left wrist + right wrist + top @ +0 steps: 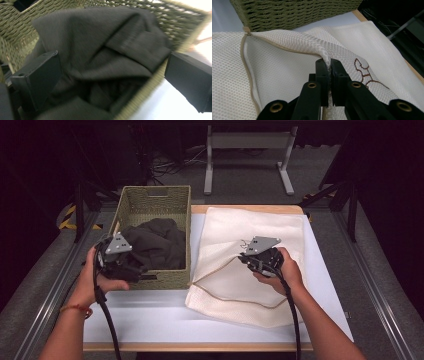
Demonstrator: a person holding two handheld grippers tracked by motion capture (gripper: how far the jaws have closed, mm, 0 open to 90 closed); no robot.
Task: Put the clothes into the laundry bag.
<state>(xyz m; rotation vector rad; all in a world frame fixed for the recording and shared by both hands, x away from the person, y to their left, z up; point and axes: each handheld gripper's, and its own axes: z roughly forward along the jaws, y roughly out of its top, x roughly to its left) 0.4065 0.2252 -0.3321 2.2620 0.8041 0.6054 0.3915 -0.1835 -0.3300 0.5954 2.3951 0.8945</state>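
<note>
Cream mesh bag [250, 265] lies flat on the right half of the white bench [165, 320], far edge reaching the bench's wooden back rim, near edge well short of the front. Its zip-edged mouth faces left toward the basket, and the upper layer is lifted off the lower one, so the opening gapes. Right claw [329, 65] is closed on a pinch of that upper mesh layer just by the mouth edge; brown stitched mark on the bag sits just right of the pinch in the right gripper view.

Dark garment [152, 242] is heaped inside the green woven basket [155, 200], bulging above the rim at the near end. Basket stands on the left half of the bench, its right wall touching or just beside the bag's left edge; the zip end lies right at the basket's corner. Left claw [110, 75] is wide open, nothing between the pads, hovering over the basket's near-left corner above the garment; one jaw is over the basket, the other outside its wall. That view is blurred.

Open room: bare bench strip along the front, and a narrow strip right of the bag. The basket wall stands between garment and bag mouth.

Surroundings: grey floor, metal rails either side of the bench, a grey frame stand [247, 155] beyond it, dark room behind. Cables trail from both claws toward the person.
</note>
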